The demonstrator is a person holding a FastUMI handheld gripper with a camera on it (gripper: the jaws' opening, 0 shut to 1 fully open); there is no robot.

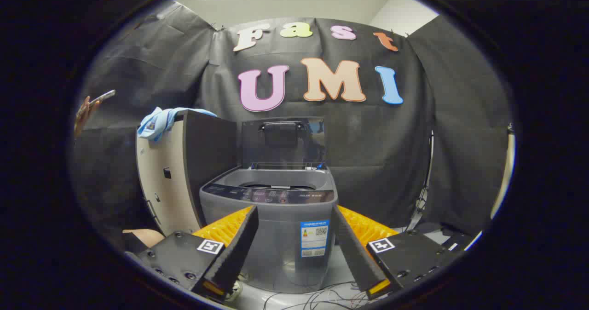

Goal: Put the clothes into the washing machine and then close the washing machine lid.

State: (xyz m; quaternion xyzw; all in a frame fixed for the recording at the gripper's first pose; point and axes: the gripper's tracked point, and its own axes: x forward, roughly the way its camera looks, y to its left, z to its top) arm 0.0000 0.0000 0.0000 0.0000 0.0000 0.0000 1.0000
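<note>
Gripper (294, 218) fingers spread wide, holding nothing — the washing machine (280, 236) stands centre frame, beyond and between them, lid (283, 142) raised upright. Clothes (158, 119) (light blue, bunched) lie atop the cabinet (184, 172) at left, beside the machine. Loose cables (313, 296) cross the floor below.

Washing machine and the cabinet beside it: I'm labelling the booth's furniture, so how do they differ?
The washing machine is grey, lower, with its lid raised upright. The cabinet is taller, cream-fronted with a dark side, and carries the blue clothes on top. Both stand against the black cloth, beyond the open gripper, whose jaws hold nothing.
</note>
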